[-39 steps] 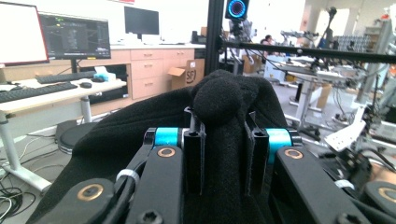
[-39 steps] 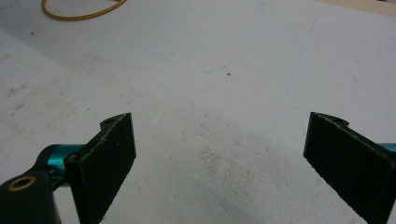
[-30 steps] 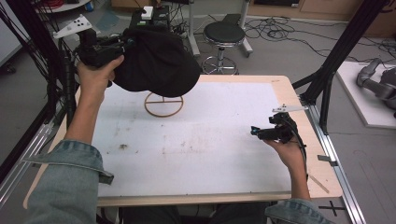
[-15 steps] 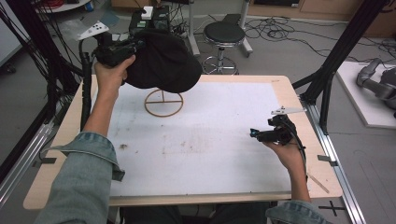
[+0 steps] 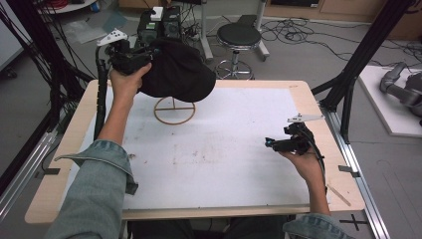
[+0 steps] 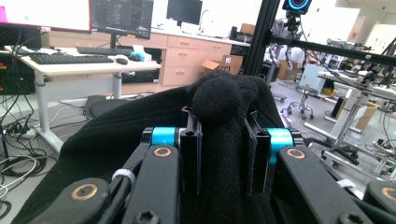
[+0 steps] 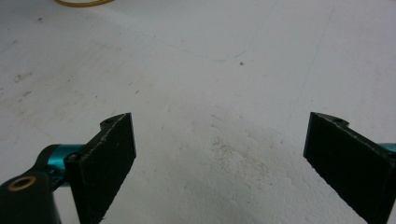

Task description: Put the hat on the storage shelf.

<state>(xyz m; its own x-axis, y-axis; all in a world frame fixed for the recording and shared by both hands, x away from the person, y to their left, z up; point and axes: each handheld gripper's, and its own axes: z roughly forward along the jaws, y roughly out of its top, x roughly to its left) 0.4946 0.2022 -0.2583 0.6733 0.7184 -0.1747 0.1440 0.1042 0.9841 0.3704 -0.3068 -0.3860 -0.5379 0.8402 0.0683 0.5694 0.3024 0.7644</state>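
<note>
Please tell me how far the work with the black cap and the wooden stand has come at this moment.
Done: the left gripper is shut on the black cap and holds it in the air. In hand: the cap hangs just above the wooden stand; whether it touches the stand I cannot tell. Left: probably settling it there and letting go. The right gripper waits open over the table.

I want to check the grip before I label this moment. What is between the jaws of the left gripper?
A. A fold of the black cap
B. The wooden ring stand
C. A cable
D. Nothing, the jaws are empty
A: in the left gripper view, the left gripper has its jaws pressed on a bunched fold of the black cap, held above the wooden ring stand.
</note>
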